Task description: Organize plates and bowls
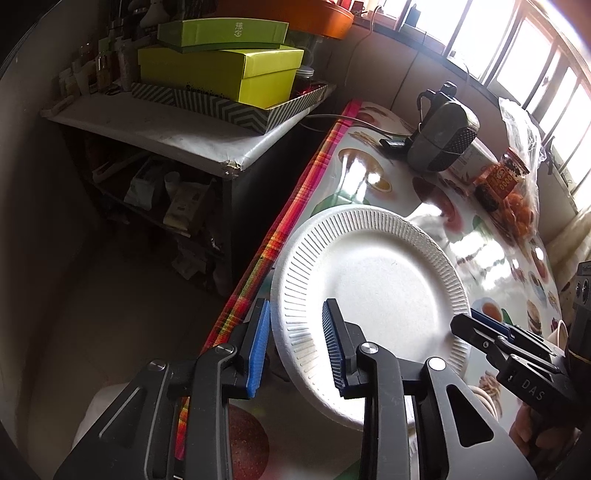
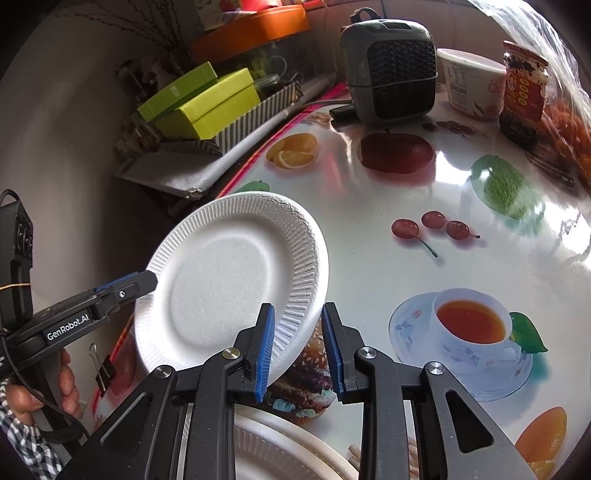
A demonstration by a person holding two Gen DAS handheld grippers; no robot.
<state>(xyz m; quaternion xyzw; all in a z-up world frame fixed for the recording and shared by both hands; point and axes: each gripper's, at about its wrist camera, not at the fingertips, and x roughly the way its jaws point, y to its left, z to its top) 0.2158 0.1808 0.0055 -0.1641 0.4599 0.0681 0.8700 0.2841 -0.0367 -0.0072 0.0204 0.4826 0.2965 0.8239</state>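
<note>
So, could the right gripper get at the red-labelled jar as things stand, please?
Probably not yet: the right gripper is shut on the paper plate, though nothing stands between it and the jar.

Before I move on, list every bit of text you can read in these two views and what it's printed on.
"GenRobot.AI": side of the left gripper, seen in the right wrist view.
"DAS": body of the right gripper, seen in the left wrist view.
Two Chinese characters on the upper green box: too small to read surely.
Red jar label: Chinese print, blurred.
White tub: only "Od" shows; the small print is unreadable.
</note>
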